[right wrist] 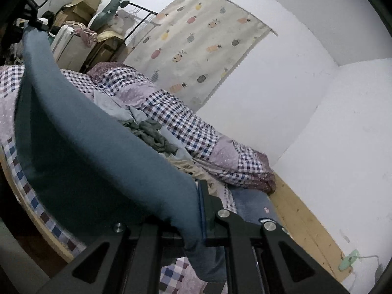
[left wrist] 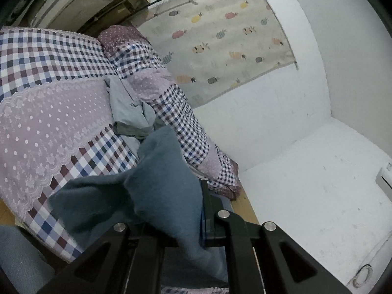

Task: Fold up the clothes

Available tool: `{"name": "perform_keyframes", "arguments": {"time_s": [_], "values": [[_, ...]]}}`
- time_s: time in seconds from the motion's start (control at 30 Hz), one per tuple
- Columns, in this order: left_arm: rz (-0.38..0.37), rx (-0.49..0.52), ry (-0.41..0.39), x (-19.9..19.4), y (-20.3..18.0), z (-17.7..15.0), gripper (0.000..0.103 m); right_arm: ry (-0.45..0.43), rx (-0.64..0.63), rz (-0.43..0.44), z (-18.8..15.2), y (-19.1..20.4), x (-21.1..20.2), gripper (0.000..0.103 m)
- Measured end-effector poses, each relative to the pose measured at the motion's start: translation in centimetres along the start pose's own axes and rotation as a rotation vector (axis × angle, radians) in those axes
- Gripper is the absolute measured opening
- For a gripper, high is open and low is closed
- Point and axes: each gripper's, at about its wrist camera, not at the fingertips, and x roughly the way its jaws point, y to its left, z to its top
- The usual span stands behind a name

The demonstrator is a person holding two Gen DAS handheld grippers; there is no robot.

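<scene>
A blue-grey garment (left wrist: 156, 171) hangs over the bed, pinched at one end in my left gripper (left wrist: 186, 220), which is shut on it. In the right wrist view the same garment (right wrist: 85, 159) stretches taut as a long band from my right gripper (right wrist: 191, 220), shut on its near end, up to the far left. The cloth hides the left finger of each gripper; only the right fingers show beside it. Behind it on the bed lies a loose pile: a light blue piece (left wrist: 122, 103), a grey-green piece (right wrist: 152, 134) and a beige piece (right wrist: 188, 166).
The bed (left wrist: 49, 112) has a checked and dotted purple cover. A rolled quilt (right wrist: 183, 122) runs along the white wall under a pineapple-print curtain (right wrist: 201, 49). A suitcase and boxes (right wrist: 68, 46) stand beyond the bed. A wooden bed edge (right wrist: 301, 215) borders the wall.
</scene>
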Motion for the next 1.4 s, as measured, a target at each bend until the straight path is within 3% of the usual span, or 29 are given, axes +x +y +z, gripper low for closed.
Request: {"name": "perform_keyframes", "arguments": {"time_s": [0.17,0.33,0.57,0.77,0.97,1.23,1.4], "values": [[0.034,-0.017,0.041,0.9,0.2,-0.7,0.005,0.044,0.018,0.028,-1.0,-0.4,1.3,0.006],[0.120,-0.083,0.090,4.2,4.0,-1.2,0.005,0.115,0.011,0.085,-2.5,1.3,5.3,0.006],[0.214,-0.155,0.125,10.6,7.7,0.6,0.005,0.170,-0.028,0.131,-2.0,2.7,12.6,0.006],[0.240,-0.165,0.146,16.7,7.5,3.6,0.005,0.215,-0.009,0.175,-0.3,1.2,19.9,0.006],[0.331,-0.142,0.181,23.6,7.7,6.0,0.005,0.313,-0.039,0.255,0.4,1.3,28.1,0.006],[0.483,-0.235,0.267,32.4,14.5,6.9,0.006,0.474,-0.056,0.379,-2.6,4.3,38.9,0.007],[0.571,-0.270,0.315,36.5,18.8,6.9,0.007,0.565,-0.022,0.440,-5.0,6.1,44.4,0.019]]}}
